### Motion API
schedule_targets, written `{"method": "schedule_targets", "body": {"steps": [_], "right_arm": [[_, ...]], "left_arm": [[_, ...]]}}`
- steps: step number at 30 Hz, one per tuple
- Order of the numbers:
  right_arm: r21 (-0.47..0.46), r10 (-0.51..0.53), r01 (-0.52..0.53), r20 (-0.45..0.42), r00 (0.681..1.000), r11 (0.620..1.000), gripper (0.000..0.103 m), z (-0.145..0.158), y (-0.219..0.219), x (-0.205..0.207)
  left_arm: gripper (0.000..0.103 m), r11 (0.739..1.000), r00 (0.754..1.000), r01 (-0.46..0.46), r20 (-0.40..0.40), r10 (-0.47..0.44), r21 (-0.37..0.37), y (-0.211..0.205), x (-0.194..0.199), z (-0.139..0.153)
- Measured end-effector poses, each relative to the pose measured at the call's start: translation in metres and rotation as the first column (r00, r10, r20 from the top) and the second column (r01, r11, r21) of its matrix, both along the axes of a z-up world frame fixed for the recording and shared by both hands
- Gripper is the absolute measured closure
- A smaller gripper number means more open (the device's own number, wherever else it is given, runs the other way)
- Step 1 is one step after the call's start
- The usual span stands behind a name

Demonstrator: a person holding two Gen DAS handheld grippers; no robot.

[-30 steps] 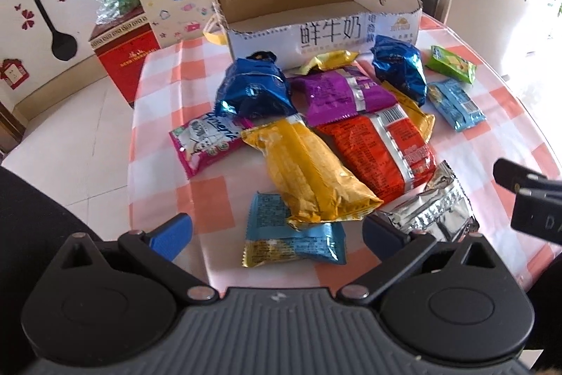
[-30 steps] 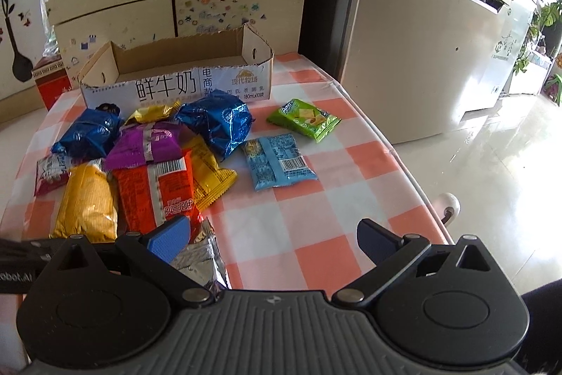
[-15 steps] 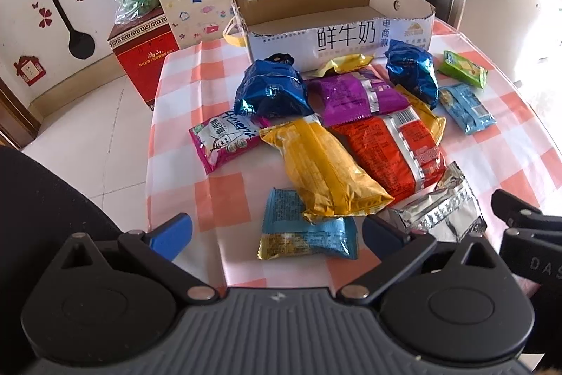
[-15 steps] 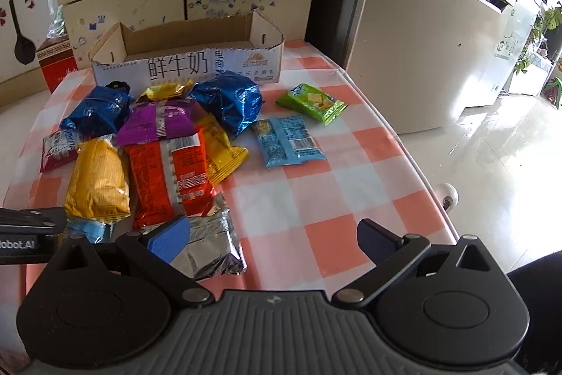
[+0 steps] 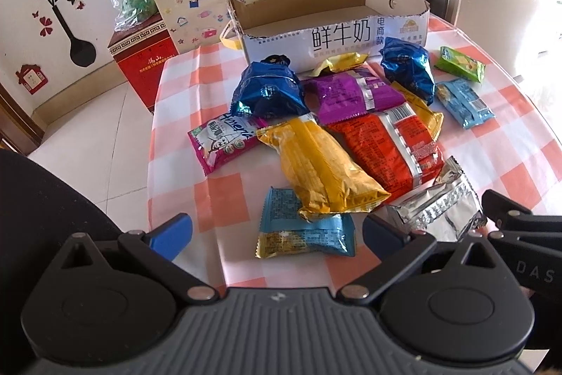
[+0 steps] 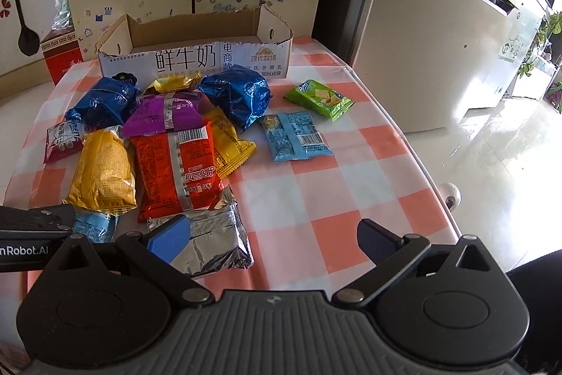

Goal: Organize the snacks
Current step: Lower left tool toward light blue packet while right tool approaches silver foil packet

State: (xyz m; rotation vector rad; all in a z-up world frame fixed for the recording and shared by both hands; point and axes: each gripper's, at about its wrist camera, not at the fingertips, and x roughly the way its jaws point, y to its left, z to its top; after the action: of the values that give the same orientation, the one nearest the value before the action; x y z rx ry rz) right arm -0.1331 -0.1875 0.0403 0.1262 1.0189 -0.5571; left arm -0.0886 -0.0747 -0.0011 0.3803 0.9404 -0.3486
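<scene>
So far nothing sits in the torn-open cardboard milk carton box (image 6: 196, 58) at the table's far edge; the glossy foil snack packets (image 5: 337, 143) lie heaped before it on the orange-checked plastic tablecloth (image 6: 316, 192). I judge sorting hasn't begun. My left gripper (image 5: 277, 231) and right gripper (image 6: 270, 236) both hang spread and empty; next I'd close on the crinkled silver pouch (image 6: 214, 234), slippery and soft.

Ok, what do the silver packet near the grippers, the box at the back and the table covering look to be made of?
Silver packet: likely metallised foil film, glossy, with creases, bright glints and crimped ends.
Box: cardboard, with a brown matte inside, a torn, ragged top edge and a printed white front.
Table covering: probably plastic or oilcloth with an orange and white check; it shows a sheen and drapes over the edge, though coated fabric is possible.
</scene>
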Motion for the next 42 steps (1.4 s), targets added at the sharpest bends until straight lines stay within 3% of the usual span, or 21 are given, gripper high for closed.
{"method": "schedule_targets", "body": {"steps": [42], "right_arm": [[-0.037, 0.026, -0.027, -0.019, 0.999, 0.999, 0.0, -0.004, 0.006, 0.0043]], "left_arm": [[0.003, 1.0, 1.0, -0.018, 0.003, 0.018, 0.021, 0.001, -0.0018, -0.004]]}}
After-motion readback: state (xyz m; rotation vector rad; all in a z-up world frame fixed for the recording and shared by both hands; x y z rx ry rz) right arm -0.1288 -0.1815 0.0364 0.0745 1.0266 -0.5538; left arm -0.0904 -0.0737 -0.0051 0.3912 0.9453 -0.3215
